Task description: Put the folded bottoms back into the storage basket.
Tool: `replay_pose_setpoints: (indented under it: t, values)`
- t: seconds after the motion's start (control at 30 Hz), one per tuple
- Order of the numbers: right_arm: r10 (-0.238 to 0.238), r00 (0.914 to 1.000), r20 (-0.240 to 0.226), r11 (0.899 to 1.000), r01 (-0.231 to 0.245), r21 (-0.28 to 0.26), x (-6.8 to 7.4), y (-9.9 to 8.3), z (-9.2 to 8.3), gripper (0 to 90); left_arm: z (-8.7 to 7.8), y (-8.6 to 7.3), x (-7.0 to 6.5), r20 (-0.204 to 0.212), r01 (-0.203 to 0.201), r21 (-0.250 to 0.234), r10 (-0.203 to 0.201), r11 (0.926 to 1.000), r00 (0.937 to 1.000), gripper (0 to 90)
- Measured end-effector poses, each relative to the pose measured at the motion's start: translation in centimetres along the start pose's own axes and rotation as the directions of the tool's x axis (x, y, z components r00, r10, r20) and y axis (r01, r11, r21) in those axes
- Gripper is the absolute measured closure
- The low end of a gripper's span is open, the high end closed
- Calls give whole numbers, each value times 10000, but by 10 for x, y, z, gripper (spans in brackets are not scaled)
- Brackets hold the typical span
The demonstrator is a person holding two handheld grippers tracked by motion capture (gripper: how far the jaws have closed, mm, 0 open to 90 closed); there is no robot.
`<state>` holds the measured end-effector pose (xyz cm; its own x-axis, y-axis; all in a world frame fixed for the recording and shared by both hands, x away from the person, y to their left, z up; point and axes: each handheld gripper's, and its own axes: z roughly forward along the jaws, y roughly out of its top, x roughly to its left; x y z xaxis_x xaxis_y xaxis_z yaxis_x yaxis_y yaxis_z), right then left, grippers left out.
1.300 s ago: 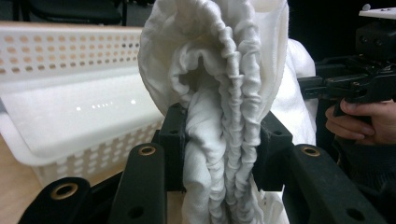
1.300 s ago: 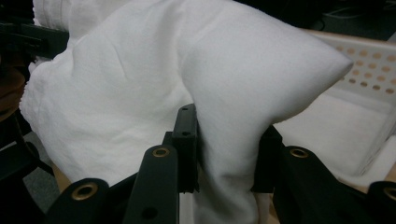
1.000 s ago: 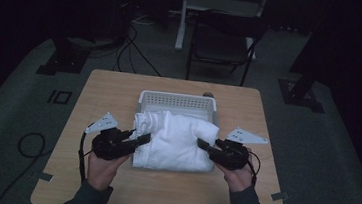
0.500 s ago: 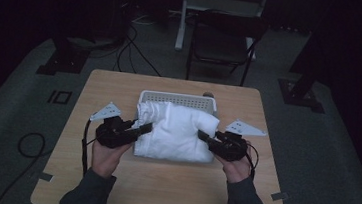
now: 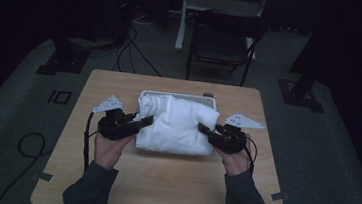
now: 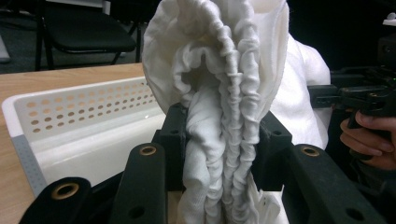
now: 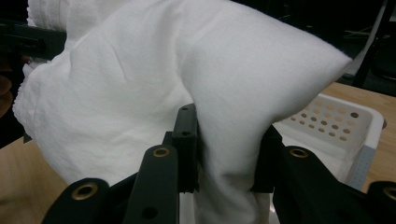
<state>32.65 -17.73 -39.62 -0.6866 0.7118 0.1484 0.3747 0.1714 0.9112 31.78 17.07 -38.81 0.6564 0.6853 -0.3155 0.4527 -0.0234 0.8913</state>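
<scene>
The folded towel (image 5: 177, 124) is gripped at both ends, left tool (image 5: 143, 122) and right tool (image 5: 205, 131) both clamped on it; it hangs over the basket (image 5: 209, 100); lowering it in remains.

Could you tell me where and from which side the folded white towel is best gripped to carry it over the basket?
Grip the folded white towel at its two short ends, coming in level from left and right. The layers bunch there into stacked edges that jaws can pinch together, as the left gripper and right gripper do now above the white basket; this probably keeps the fold intact.
</scene>
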Motion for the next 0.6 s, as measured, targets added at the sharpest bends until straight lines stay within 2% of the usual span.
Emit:
replay_pose_setpoints:
  t: [0.6]
  values:
    - [-43, 9997, 221, 10000, 45, -75, -6, 10, 11, 704, 7, 9, 11, -161, 29, -120, -31, 9999, 9999, 627]
